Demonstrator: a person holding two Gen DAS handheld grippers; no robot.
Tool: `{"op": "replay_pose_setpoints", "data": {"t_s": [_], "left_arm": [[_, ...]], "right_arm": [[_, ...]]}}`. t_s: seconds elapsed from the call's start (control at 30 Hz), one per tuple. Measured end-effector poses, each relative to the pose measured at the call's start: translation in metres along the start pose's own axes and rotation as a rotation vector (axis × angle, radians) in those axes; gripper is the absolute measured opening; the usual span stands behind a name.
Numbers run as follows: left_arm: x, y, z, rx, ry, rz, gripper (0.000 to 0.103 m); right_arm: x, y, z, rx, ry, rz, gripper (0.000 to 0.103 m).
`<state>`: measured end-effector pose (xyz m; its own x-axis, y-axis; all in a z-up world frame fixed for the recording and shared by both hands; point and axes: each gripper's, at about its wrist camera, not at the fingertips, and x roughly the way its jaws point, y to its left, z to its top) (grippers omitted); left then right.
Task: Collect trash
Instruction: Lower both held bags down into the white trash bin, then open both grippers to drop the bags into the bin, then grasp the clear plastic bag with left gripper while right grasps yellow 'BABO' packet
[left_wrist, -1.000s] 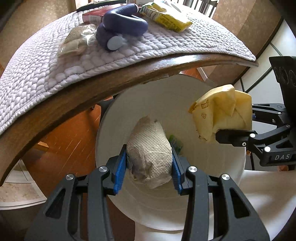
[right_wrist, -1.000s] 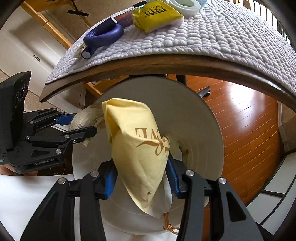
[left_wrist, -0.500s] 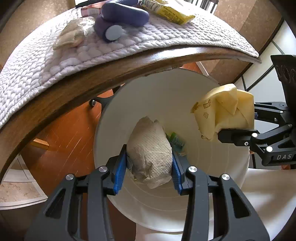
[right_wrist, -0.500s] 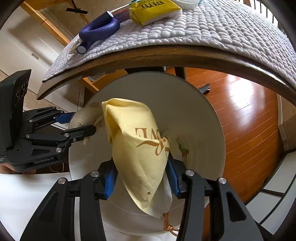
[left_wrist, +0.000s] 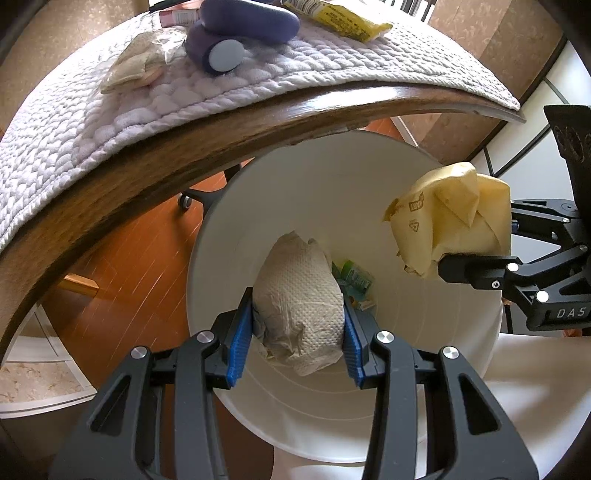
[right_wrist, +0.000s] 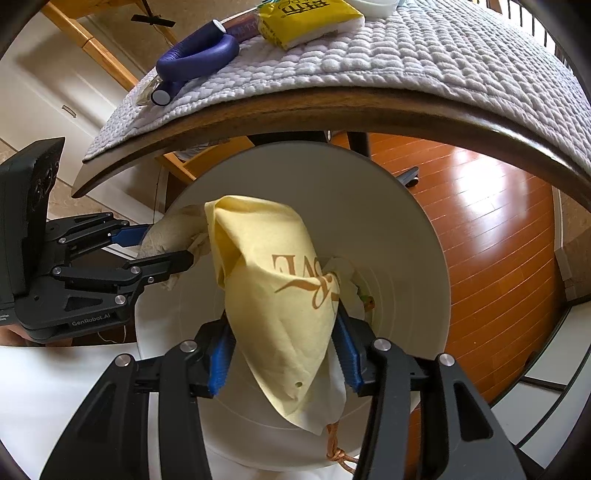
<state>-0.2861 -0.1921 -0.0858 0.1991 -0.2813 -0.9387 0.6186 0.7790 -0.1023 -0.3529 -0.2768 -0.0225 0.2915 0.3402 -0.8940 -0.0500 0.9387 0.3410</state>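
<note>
My left gripper (left_wrist: 297, 332) is shut on a crumpled paper towel (left_wrist: 299, 302) and holds it over the open white bin (left_wrist: 295, 177). My right gripper (right_wrist: 282, 354) is shut on a crumpled yellow paper bag (right_wrist: 277, 295) with brown lettering, also over the bin (right_wrist: 406, 229). In the left wrist view the right gripper (left_wrist: 491, 258) with the yellow bag (left_wrist: 450, 218) hangs over the bin's right rim. In the right wrist view the left gripper (right_wrist: 159, 247) with the paper towel (right_wrist: 173, 232) is at the bin's left rim. Green scraps (left_wrist: 354, 277) lie at the bin's bottom.
A wooden table edge (left_wrist: 184, 155) with a quilted grey mat (left_wrist: 258, 81) overhangs the bin. On the mat lie a purple foam handle (left_wrist: 240, 26), a yellow packet (left_wrist: 340, 18), a small clear wrapper (left_wrist: 140, 62). Orange wood floor (right_wrist: 491, 229) surrounds the bin.
Both grippers have sunk slightly toward the bin; the table edge sits higher in both views. Both still hold their trash.
</note>
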Motion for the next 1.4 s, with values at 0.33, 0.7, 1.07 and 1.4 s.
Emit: {"op": "replay_pose_setpoints", "data": {"t_s": [0.33,0.7,1.07,1.4], "left_arm": [[-0.008,0.000,0.005,0.002,-0.014,-0.008,0.063],[-0.082,0.008,0.024,0.011,-0.237,0.011,0.096],[-0.102,0.000,0.066,0.083,-0.396,0.069,0.097],[-0.095,0.048,0.080,-0.044,-0.370,0.067,0.083]], "right_arm": [[-0.009,0.003,0.004,-0.011,-0.033,-0.022,0.072],[-0.080,0.029,0.030,-0.164,-0.298,-0.181,0.099],[-0.107,0.012,0.098,-0.104,-0.427,-0.219,0.099],[-0.070,0.014,0.135,-0.156,-0.362,-0.199,0.098]]}}
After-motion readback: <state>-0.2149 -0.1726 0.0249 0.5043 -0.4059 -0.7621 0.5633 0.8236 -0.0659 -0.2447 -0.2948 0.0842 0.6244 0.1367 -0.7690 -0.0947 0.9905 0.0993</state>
